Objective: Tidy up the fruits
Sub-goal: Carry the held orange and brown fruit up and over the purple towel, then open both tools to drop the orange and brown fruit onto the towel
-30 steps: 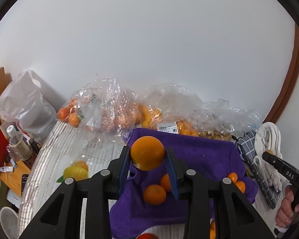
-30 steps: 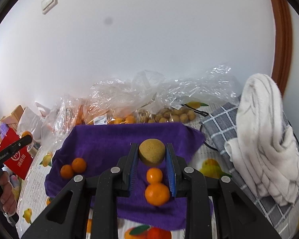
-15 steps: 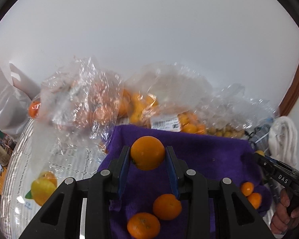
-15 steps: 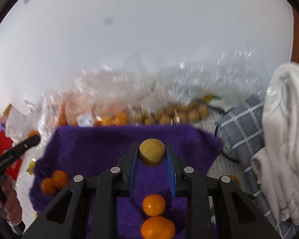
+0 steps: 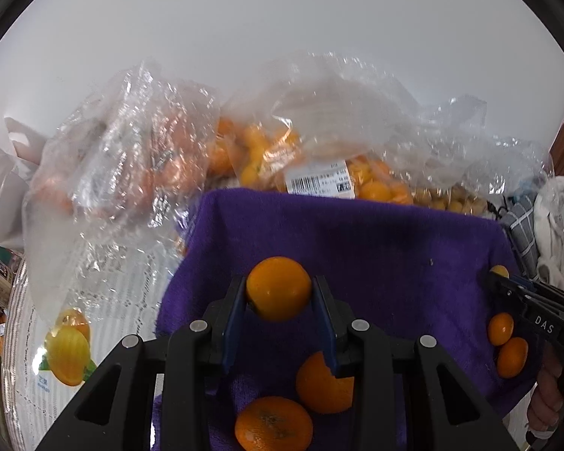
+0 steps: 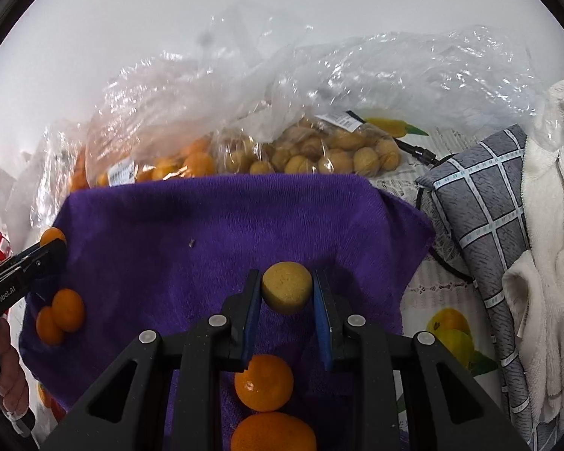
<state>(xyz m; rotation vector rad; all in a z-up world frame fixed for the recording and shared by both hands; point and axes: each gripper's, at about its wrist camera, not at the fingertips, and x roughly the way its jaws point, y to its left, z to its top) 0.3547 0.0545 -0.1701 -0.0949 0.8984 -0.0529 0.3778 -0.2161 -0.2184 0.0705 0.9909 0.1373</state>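
My left gripper [image 5: 279, 293] is pinching an orange [image 5: 278, 287] between its blue pads, held up over the purple towel [image 5: 376, 248]. Just below and behind that gripper's tips, two more oranges lie on the towel: one partly hidden by my right-hand finger [image 5: 325, 385], one nearer me [image 5: 273, 424], the two close together. Off to that gripper's right, two small oranges [image 5: 505, 342] sit touching at the towel's edge, next to my other tool.

My right gripper [image 6: 286, 293] is clamped on a dull yellow round fruit [image 6: 286, 292], also above the towel. Under its fingers sit two oranges [image 6: 264, 381], one behind the other. To its far left, a touching pair of small oranges [image 6: 61, 315] lies by the towel's left edge, beside my left tool.

Ahead of both grippers, past the towel's far edge, clear plastic bags [image 6: 214, 120] hold fruit: orange ones [image 5: 372, 184] with a barcode label, and tan, walnut-like ones [image 6: 338, 154]. Right of my right gripper, a grey checked cloth [image 6: 485, 203] and a white towel [image 6: 552, 244] lie beside it. Fruit-print tablecloth [image 5: 69, 345] to my left gripper's left.
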